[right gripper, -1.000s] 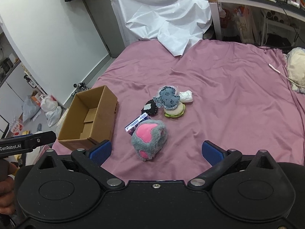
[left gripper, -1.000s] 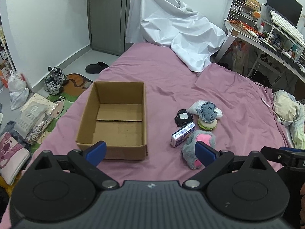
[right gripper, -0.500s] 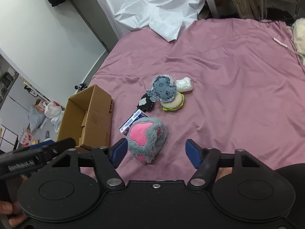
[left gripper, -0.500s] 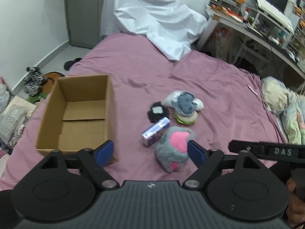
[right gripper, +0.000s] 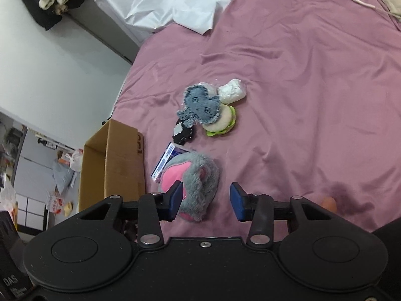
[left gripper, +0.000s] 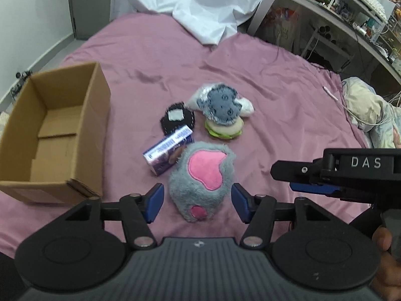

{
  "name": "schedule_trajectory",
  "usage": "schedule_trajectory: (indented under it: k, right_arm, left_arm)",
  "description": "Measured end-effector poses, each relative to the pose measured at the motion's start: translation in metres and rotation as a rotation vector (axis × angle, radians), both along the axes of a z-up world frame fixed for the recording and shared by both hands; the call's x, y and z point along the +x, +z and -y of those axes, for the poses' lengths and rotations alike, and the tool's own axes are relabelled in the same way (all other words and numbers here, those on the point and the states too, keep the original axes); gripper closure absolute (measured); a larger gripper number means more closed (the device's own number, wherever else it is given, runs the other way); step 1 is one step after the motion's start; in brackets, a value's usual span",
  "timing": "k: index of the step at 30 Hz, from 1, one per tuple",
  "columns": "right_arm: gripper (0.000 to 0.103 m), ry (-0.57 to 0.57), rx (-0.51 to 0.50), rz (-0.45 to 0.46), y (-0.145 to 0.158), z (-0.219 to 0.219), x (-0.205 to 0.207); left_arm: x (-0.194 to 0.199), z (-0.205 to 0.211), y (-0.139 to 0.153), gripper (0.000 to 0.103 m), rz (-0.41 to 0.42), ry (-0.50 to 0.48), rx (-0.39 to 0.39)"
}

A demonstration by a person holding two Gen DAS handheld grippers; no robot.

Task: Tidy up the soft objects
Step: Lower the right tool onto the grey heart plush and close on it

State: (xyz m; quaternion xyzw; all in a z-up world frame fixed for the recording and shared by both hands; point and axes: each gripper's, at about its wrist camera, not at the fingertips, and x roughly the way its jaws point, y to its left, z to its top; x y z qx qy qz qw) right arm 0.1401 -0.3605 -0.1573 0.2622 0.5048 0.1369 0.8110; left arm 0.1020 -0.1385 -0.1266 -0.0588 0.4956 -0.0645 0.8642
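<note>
The left gripper (left gripper: 197, 202) is closing, its blue pads either side of the grey plush paw (left gripper: 201, 180) but not pressing on it; the fur sits between them with a little gap each side. The right gripper (right gripper: 205, 199) is closing too, set over the same toy's near end, its left pad against the fur and its right pad clear of it.

The paw lies on the pink bedsheet (left gripper: 275, 105), just beside a small purple carton (left gripper: 168, 150) and near the open cardboard box (left gripper: 52, 130), which looks empty. Further off sit a denim-blue plush face (left gripper: 221, 106), a plush burger (left gripper: 224, 129), a black pad (left gripper: 176, 118) and a white packet (right gripper: 231, 90).

The risk, as I judge it, is both grippers pinching one toy: they could collide or tug it apart between them. A shallow bite on loose fur may slip when lifted, and the sheet could get caught underneath. The carton touching the paw might be dragged along.
</note>
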Motion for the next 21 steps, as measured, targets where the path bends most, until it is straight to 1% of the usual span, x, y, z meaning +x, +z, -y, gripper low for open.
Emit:
schedule_trajectory:
  k: [2,4,6,10,11,14,16,21]
  right_arm:
    - [0.06,-0.003,-0.001,-0.019,-0.006,0.001,0.004]
    - [0.06,-0.02,0.034,-0.035,-0.012,0.004,0.009]
    - [0.06,-0.043,0.05,-0.028,-0.016,0.007,0.012]
    - [0.06,-0.067,0.044,-0.014,-0.022,0.007,0.018]
    - [0.06,-0.065,0.045,-0.019,-0.024,0.007,0.02]
    - [0.06,-0.073,0.076,-0.041,-0.03,0.011,0.023]
    - [0.06,-0.078,0.105,-0.06,-0.033,0.014,0.025]
    - [0.06,-0.049,0.139,-0.107,-0.045,0.006,0.036]
  left_arm:
    - [0.003,0.003,-0.006,0.045,-0.018,0.0,0.002]
    - [0.005,0.008,-0.01,0.045,-0.025,-0.01,0.002]
    - [0.007,0.012,-0.017,0.045,-0.03,-0.017,0.0]
    - [0.014,0.016,-0.035,0.044,-0.048,-0.008,-0.024]
    - [0.016,0.017,-0.039,0.044,-0.049,-0.006,-0.02]
    - [0.021,0.019,-0.044,0.044,-0.047,0.01,0.034]
    - [0.025,0.015,-0.044,0.044,-0.048,0.022,0.04]
    - [0.036,0.01,-0.04,0.044,-0.027,0.04,0.087]
